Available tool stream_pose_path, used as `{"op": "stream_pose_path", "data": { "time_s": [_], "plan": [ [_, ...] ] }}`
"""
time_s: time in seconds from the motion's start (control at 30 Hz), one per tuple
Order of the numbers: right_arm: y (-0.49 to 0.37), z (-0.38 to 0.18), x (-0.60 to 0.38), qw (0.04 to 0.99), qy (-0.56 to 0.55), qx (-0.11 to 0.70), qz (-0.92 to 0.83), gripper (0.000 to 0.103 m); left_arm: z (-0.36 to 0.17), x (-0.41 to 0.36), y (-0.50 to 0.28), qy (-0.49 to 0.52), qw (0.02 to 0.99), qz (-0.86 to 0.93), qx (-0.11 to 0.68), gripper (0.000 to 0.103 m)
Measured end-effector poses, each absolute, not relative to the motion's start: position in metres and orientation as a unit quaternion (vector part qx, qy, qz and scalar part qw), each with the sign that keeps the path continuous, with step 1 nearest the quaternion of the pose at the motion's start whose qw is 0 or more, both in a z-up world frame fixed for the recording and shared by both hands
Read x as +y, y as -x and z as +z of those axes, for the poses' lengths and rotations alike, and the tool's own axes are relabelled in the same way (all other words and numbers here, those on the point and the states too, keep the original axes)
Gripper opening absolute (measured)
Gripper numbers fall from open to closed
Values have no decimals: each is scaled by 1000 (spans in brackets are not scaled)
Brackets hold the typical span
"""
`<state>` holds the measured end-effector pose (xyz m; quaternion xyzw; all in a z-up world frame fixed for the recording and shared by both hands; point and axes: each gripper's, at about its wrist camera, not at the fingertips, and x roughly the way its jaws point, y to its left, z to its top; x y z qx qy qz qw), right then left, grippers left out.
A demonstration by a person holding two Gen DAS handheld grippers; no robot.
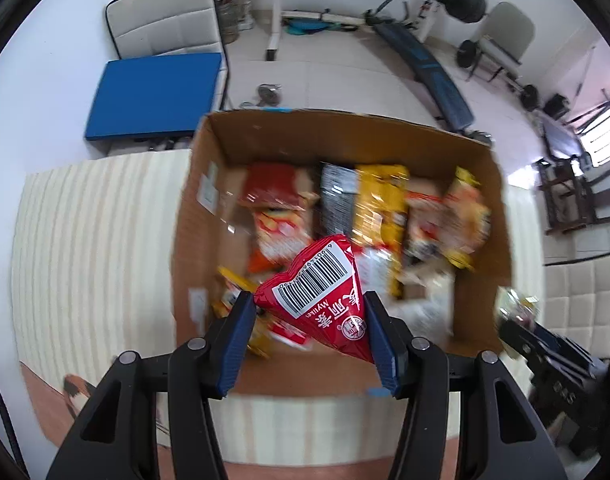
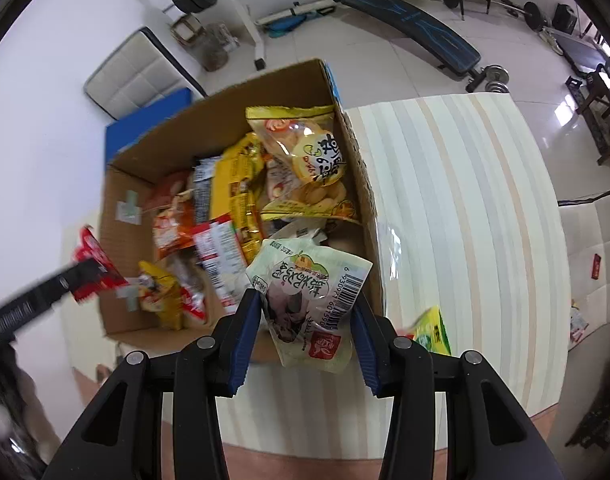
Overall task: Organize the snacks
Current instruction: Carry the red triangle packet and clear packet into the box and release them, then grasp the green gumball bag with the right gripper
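A red snack bag (image 1: 321, 296) with a white barcode sits between the blue pads of the left claw (image 1: 311, 322). The claw is closed on the bag and holds it up above the near part of a cardboard box (image 1: 209, 184). In the right wrist view, this same red bag (image 2: 93, 264) and the left claw show at the left, just beside the box's left wall, and they look blurry.

The right claw (image 2: 307, 320) is closed on a pale green snack bag (image 2: 309, 300) with a barcode along its right side. This bag hangs over the near right corner of the box (image 2: 133, 160).

The box is open at the top and has many snacks inside. A big yellow bag of round cookies (image 2: 309, 160) leans against the right wall. A long yellow packet (image 2: 237, 184) lies in the middle, with a black and white packet (image 2: 203, 188) next to it. Orange and red packets (image 2: 171, 220) lie on the left side.

The box stands on a counter with a cream striped cloth (image 2: 465, 200). A small yellow and green packet (image 2: 431, 330) lies on the cloth, near the right claw.

Past the counter there is a blue mat (image 1: 153, 96), a white padded chair (image 1: 165, 16) and a dark workout bench (image 2: 417, 28) on a pale tiled floor.
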<state>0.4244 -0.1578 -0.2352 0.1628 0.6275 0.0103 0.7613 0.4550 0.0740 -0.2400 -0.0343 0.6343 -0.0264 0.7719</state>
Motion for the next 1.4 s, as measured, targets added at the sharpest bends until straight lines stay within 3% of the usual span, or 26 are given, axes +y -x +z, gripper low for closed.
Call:
{"op": "stream_pose_path", "data": {
  "time_s": [0.5, 0.9, 0.97, 1.07, 1.13, 1.4],
  "plan": [
    [-443, -265, -159, 737, -159, 656, -29, 52, -303, 103, -493, 5, 726, 26, 687, 53],
    [-440, -238, -147, 750, -138, 647, -11, 87, -289, 105, -486, 37, 734, 30, 677, 55],
    [-437, -235, -147, 752, -140, 644, -10, 88, -281, 105, -481, 41, 743, 30, 668, 55],
    [-430, -230, -151, 756, -149, 637, -1, 92, -268, 100, -467, 47, 756, 22, 652, 66],
    [-422, -226, -154, 763, -149, 628, 10, 92, -259, 93, -453, 48, 768, 8, 639, 84],
    [-371, -245, -184, 751, -117, 650, 25, 92, -251, 50, -398, 34, 795, -22, 605, 85]
  ]
}}
